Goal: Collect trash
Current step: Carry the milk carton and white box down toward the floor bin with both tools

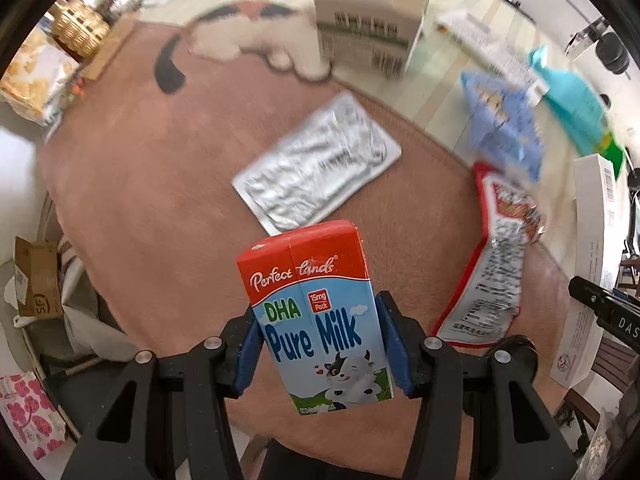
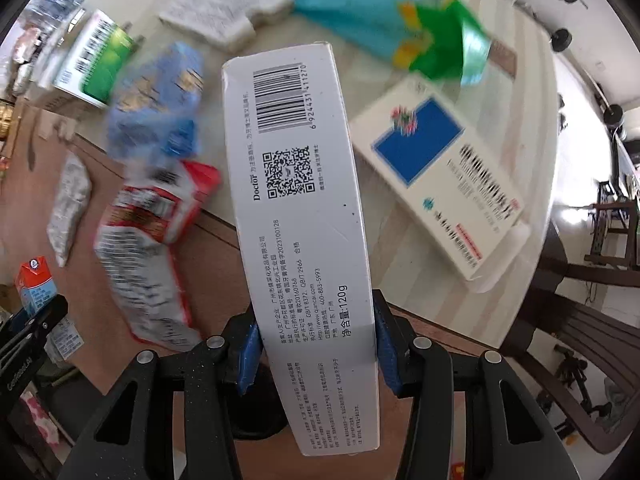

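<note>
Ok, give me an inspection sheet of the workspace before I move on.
Surface: pink mat over a pale striped table.
Job's things: milk carton in the left gripper; white box in the right gripper.
Clutter: foil pack, red wrapper, blue wrapper, teal bag, medicine box, green-and-white box.
Grippers: both jaws shut on their loads.
Cables: nothing seen.
Surroundings: wicker basket, chair.

Two cartons, three boxes.
</note>
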`<state>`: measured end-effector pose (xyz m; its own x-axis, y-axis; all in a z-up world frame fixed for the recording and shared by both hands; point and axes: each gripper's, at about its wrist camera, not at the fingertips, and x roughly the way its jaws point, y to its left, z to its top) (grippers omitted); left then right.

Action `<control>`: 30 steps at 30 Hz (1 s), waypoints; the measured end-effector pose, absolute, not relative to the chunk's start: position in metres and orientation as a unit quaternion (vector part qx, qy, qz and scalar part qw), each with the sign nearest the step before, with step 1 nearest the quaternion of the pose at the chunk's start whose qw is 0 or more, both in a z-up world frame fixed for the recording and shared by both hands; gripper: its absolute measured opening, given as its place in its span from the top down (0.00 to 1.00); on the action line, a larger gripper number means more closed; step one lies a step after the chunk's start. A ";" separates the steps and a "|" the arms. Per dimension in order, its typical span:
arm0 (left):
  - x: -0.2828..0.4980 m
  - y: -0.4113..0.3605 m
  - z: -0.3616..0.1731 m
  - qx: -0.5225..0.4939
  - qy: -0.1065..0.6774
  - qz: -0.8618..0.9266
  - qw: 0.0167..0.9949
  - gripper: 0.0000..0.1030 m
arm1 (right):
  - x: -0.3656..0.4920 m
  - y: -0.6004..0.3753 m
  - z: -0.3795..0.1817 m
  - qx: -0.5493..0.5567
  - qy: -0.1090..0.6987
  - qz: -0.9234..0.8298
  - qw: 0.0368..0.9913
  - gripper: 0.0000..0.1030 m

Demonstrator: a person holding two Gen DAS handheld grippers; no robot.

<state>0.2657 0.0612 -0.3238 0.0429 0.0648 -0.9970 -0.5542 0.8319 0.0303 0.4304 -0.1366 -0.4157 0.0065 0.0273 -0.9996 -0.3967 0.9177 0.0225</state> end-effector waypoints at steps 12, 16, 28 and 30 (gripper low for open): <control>0.158 0.107 -0.257 -0.211 0.576 0.234 0.754 0.51 | 0.322 -0.073 -0.317 -0.127 0.632 0.248 0.723 0.51; 0.090 0.134 -0.256 -0.234 0.563 0.258 0.749 0.51 | 0.265 -0.035 -0.299 -0.151 0.629 0.292 0.704 0.51; -0.095 0.198 -0.342 -0.326 0.584 0.343 0.659 0.51 | 0.067 0.082 -0.389 -0.267 0.646 0.386 0.602 0.51; -0.116 0.205 -0.369 -0.346 0.589 0.353 0.639 0.51 | 0.046 0.094 -0.420 -0.289 0.650 0.395 0.582 0.51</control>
<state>-0.1164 0.2045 -0.3694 0.0573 0.0442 -0.9974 -0.8594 0.5106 -0.0268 0.0464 0.0935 -0.4199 -0.1567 0.0841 -0.9841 -0.8347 0.5213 0.1774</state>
